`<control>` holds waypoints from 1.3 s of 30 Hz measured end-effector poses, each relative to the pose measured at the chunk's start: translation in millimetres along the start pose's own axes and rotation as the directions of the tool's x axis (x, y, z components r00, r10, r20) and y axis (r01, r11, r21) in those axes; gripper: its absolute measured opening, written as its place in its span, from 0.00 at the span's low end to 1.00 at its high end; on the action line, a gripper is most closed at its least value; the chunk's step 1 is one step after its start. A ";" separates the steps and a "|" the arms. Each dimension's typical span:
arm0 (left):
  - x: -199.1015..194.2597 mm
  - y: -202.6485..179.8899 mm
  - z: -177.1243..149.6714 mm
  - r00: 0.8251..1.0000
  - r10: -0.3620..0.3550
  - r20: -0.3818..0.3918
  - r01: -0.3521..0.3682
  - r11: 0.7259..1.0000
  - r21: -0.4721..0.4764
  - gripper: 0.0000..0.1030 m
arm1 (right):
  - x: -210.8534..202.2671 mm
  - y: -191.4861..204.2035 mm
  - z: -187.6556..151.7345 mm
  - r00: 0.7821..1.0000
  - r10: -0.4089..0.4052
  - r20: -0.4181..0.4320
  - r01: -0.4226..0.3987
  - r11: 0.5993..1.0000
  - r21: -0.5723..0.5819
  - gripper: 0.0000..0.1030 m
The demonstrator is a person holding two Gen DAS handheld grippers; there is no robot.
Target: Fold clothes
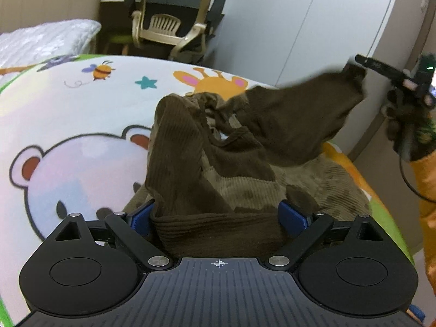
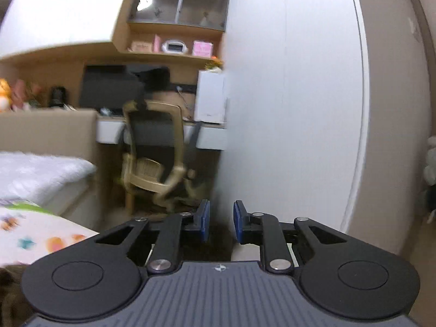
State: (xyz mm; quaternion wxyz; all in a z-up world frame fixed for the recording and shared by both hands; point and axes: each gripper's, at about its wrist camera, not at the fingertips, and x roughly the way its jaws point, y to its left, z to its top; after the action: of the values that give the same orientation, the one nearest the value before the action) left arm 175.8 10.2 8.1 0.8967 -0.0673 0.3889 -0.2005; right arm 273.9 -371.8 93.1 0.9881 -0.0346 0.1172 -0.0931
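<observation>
Brown corduroy garment [image 1: 207, 163] lies crumpled on cartoon-print bed cover [image 1: 68, 114], long axis running from near edge away toward far-right. 1 sleeve [image 1: 308, 114] lifted off to the right, its cuff pinched in right gripper [image 1: 359, 66]; jaws narrow, dark cloth between the pads in right wrist view. Left gripper [image 1: 218, 215] jaws wide, ribbed hem bunched between them; can't tell if pads press it. Beyond bed: office chair [image 1: 169, 19], white wardrobe [image 1: 299, 21], pillow [image 1: 46, 38] far left.

No legible text, labels, brands or numbers on anything; distant shelf boxes too blurred
</observation>
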 end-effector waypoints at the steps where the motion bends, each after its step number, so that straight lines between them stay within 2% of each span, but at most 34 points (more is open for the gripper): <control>1: 0.8 1.3 -1.0 1.000 -0.004 -0.008 0.004 1.000 -0.007 0.94 | 8.2 -0.5 -5.4 0.999 0.016 -0.044 -0.015 1.000 0.020 0.22; 2: 2.0 2.2 -1.9 1.000 -0.006 -0.014 0.006 1.000 -0.012 0.94 | 12.9 -0.9 -11.4 0.996 0.032 -0.078 -0.029 0.999 0.046 0.25; 4: 6.1 1.3 -2.7 1.000 -0.004 -0.019 0.004 1.000 -0.001 0.92 | 10.2 8.0 -25.6 0.988 0.104 -0.118 -0.094 0.992 0.088 0.45; 5: 8.5 0.2 -2.3 1.000 0.003 -0.018 -0.003 1.000 0.007 0.89 | 5.6 15.3 -31.4 0.981 0.145 -0.129 -0.135 0.987 0.086 0.50; 6: 11.0 -0.7 -1.4 1.000 0.013 -0.019 -0.012 1.000 0.018 0.73 | 0.3 23.3 -36.9 0.972 0.186 -0.140 -0.177 0.981 0.077 0.56; 7: 13.1 -1.1 -0.4 1.000 0.022 -0.019 -0.021 0.999 0.030 0.48 | -5.0 31.2 -42.4 0.962 0.227 -0.150 -0.219 0.973 0.069 0.57; 9: 15.0 0.9 3.1 0.999 0.037 -0.021 -0.036 0.998 0.052 0.23 | -10.7 51.2 -46.6 0.939 0.294 -0.176 -0.293 0.956 0.034 0.60; 11: 8.5 4.2 11.1 0.999 0.045 0.003 -0.045 0.995 0.085 0.15 | -18.4 67.7 -49.6 0.914 0.355 -0.196 -0.362 0.932 0.003 0.70; 12: 1.6 6.8 17.7 0.997 0.063 0.032 -0.066 0.992 0.104 0.09 | -24.3 74.2 -49.6 0.902 0.383 -0.202 -0.393 0.920 -0.010 0.76; 13: -5.7 10.5 25.2 0.994 0.091 0.067 -0.099 0.988 0.121 0.05 | -31.2 80.8 -49.5 0.888 0.409 -0.209 -0.423 0.906 -0.024 0.78; 15: -20.5 24.3 45.1 0.966 0.198 0.164 -0.223 0.964 0.144 0.03 | -42.2 96.2 -46.4 0.861 0.456 -0.227 -0.473 0.880 -0.028 0.78; 16: -24.6 35.0 54.4 0.941 0.262 0.216 -0.296 0.945 0.143 0.03 | -47.5 104.1 -44.7 0.846 0.478 -0.237 -0.497 0.867 -0.028 0.79; 17: -27.2 49.2 62.9 0.903 0.340 0.262 -0.382 0.915 0.128 0.03 | -52.8 111.9 -43.0 0.830 0.499 -0.247 -0.521 0.853 -0.028 0.79; 19: -32.2 78.5 79.1 0.812 0.478 0.336 -0.530 0.844 0.079 0.02 | -51.8 124.3 -43.2 0.787 0.547 -0.285 -0.566 0.824 0.016 0.79; 20: -34.7 94.9 83.9 0.800 0.506 0.322 -0.541 0.841 0.023 0.03 | -50.6 130.3 -43.5 0.764 0.570 -0.303 -0.587 0.808 0.041 0.79; 21: -39.7 106.7 84.8 0.831 0.474 0.290 -0.486 0.873 -0.038 0.03 | -45.6 136.7 -44.9 0.743 0.587 -0.322 -0.597 0.798 0.078 0.79; 22: -45.6 113.7 81.7 0.878 0.399 0.265 -0.389 0.917 -0.092 0.08 | -39.6 141.5 -46.9 0.730 0.595 -0.336 -0.600 0.793 0.103 0.79; 23: -50.4 118.0 77.8 0.914 0.323 0.244 -0.298 0.945 -0.137 0.14 | -33.7 145.8 -48.9 0.718 0.602 -0.349 -0.601 0.789 0.124 0.79; 25: -52.2 105.1 62.7 0.958 0.208 0.197 -0.181 0.972 -0.147 0.53 | -25.4 153.5 -54.7 0.731 0.577 -0.365 -0.580 0.807 0.115 0.79; 26: -52.8 95.5 54.6 0.972 0.156 0.177 -0.132 0.981 -0.139 0.57 | -22.8 155.8 -58.1 0.738 0.562 -0.373 -0.567 0.817 0.110 0.79; 27: -54.0 82.7 47.2 0.979 0.110 0.171 -0.093 0.990 -0.106 0.59 | -20.5 157.5 -61.5 0.744 0.549 -0.381 -0.554 0.825 0.107 0.79; 29: -55.6 47.1 32.7 0.986 0.022 0.164 -0.026 1.000 0.018 0.73 | -19.8 155.7 -67.0 0.751 0.532 -0.392 -0.537 0.837 0.106 0.79; 30: -55.3 27.7 27.0 0.987 -0.015 0.161 -0.001 0.995 0.096 0.84 | -20.0 154.6 -69.6 0.754 0.525 -0.396 -0.531 0.841 0.105 0.79; 31: -54.7 7.4 20.4 0.986 -0.067 0.151 0.038 0.982 0.183 0.90 | -20.7 152.9 -71.8 0.757 0.518 -0.398 -0.523 0.846 0.104 0.79; 33: -45.5 -31.8 5.8 0.984 -0.151 0.095 0.114 0.941 0.319 0.91 | -21.4 149.8 -73.6 0.764 0.508 -0.398 -0.510 0.853 0.112 0.79; 35: -31.2 -68.2 -9.7 0.977 -0.210 0.020 0.182 0.887 0.423 0.92 | -21.2 146.5 -73.8 0.769 0.504 -0.394 -0.500 0.857 0.122 0.79; 37: -12.1 -88.3 -25.3 0.980 -0.195 -0.038 0.189 0.852 0.488 0.92 | -23.6 142.6 -73.6 0.772 0.503 -0.388 -0.496 0.859 0.125 0.79; 39: 10.0 -98.8 -38.8 0.990 -0.122 -0.068 0.139 0.837 0.529 0.92 | -27.5 139.5 -74.6 0.775 0.501 -0.386 -0.495 0.860 0.123 0.80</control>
State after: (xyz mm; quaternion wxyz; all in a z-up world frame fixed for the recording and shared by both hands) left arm 123.5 -82.5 2.0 0.8582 0.1605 0.3267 -0.3619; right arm 254.4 -233.2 14.3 0.9314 0.0250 0.3233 0.1656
